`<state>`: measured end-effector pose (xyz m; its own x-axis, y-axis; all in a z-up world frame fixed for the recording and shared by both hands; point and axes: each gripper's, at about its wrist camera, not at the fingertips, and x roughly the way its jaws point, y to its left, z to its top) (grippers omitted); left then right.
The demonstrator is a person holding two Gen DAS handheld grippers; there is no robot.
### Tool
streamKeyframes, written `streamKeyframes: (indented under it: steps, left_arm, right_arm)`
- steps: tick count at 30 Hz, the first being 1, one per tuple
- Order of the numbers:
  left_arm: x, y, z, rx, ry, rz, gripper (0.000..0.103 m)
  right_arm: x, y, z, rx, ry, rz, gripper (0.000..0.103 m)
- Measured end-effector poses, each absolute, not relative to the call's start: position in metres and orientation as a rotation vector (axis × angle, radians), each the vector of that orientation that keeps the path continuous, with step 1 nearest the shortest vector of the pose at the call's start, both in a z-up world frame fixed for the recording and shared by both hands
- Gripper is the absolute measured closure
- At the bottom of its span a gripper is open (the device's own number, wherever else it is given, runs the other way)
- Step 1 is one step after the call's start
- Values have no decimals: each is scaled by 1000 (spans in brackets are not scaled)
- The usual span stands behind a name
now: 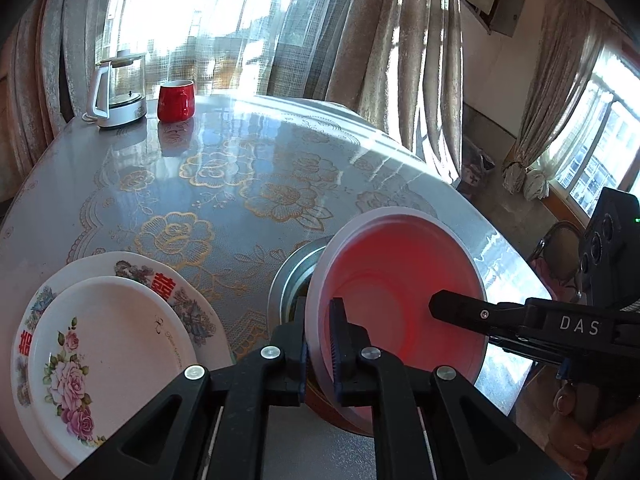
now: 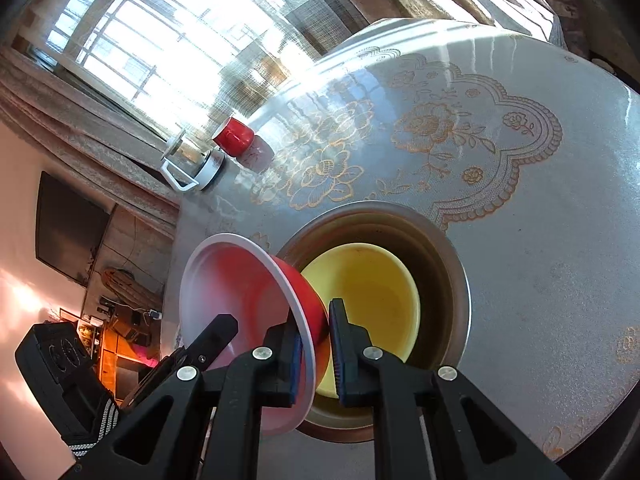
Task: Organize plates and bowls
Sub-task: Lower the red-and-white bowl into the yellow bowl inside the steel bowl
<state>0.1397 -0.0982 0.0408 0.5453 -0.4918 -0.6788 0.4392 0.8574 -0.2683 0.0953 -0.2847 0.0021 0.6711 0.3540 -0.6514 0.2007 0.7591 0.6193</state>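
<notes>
A red bowl with a white rim [image 1: 396,280] is tilted on its side over a metal basin [image 1: 292,276]. My left gripper [image 1: 318,344] is shut on its near rim. My right gripper [image 2: 314,352] is shut on the opposite rim of the red bowl [image 2: 240,288]; one of its fingers [image 1: 460,308] shows inside the bowl in the left wrist view. A yellow bowl [image 2: 372,292] sits inside the metal basin [image 2: 448,264]. Two stacked floral plates [image 1: 104,344] lie at the left on the table.
A round table with a grey floral cloth [image 1: 224,184] holds a red mug [image 1: 175,101] and a glass kettle [image 1: 120,92] at its far side by the curtained window. The table's right edge [image 1: 500,240] drops to the floor.
</notes>
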Motion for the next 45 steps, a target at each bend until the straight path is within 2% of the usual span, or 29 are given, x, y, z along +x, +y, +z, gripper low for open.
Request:
streamKeyframes:
  steps: [21, 23, 28, 32, 39, 42, 43, 45]
  left_arm:
    - [136, -122, 26, -18, 886, -541, 94]
    - [140, -122, 25, -20, 895, -533, 94]
    - [147, -125, 25, -19, 905, -516, 94]
    - [154, -126, 22, -26, 922, -505, 94]
    - [161, -130, 13, -8, 955, -485, 94]
    - [161, -132, 12, -6, 956, -483, 94]
    - [161, -132, 12, -1, 956, -480, 94]
    - [160, -134, 12, 8, 955, -476, 94]
  right_arm:
    - [83, -306, -20, 795, 883, 110, 87]
    - [82, -307, -21, 799, 881, 108, 83]
    - [83, -308, -20, 787, 875, 115, 80]
    - [82, -313, -25, 818, 876, 103, 73]
    - [78, -316, -23, 793, 857, 103, 73]
    - [79, -314, -21, 758, 845, 112, 80]
    - [81, -312, -19, 742, 839, 119, 86]
    - [83, -307, -16, 707, 839, 112, 89]
